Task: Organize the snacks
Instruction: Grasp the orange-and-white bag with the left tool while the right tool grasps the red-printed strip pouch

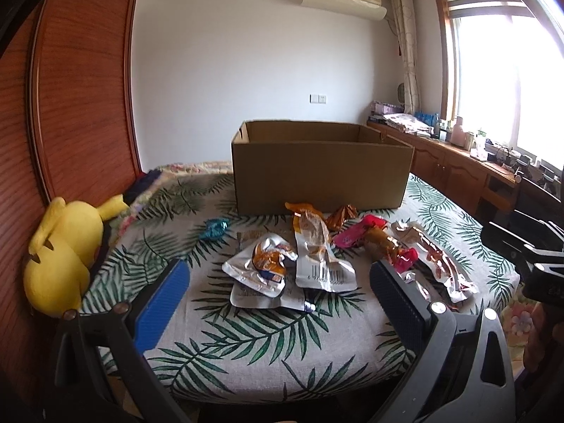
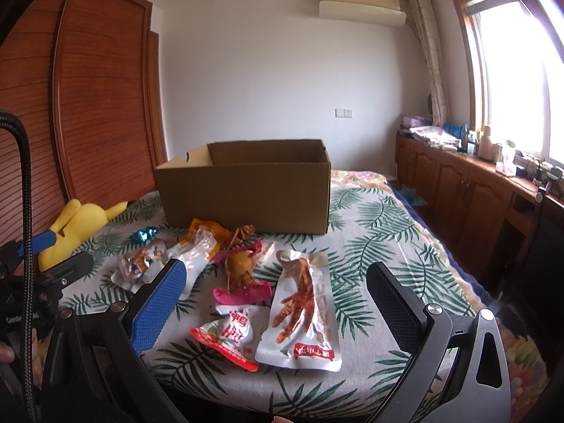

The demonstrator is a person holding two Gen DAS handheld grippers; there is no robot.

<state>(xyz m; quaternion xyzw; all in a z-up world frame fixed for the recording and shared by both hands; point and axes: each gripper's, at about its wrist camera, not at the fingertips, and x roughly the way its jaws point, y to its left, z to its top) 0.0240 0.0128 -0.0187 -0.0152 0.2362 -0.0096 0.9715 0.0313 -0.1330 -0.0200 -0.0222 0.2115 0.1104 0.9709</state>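
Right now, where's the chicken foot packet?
In the right wrist view, the chicken foot packet lies on the bed, right end of the snack pile, beside the red-and-white packet, nearer than the cardboard box.

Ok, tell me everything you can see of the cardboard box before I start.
The cardboard box is plain brown corrugated board, rectangular, top open, a hand-hole cutout near the rim at one end. It sits upright and square on the leaf-print cover, behind the snack packets, at the far side from both claws. Neither claw touches it. The inner walls look bare; its floor is hidden. The nearest packets lie close to its front wall; contact cannot be told.
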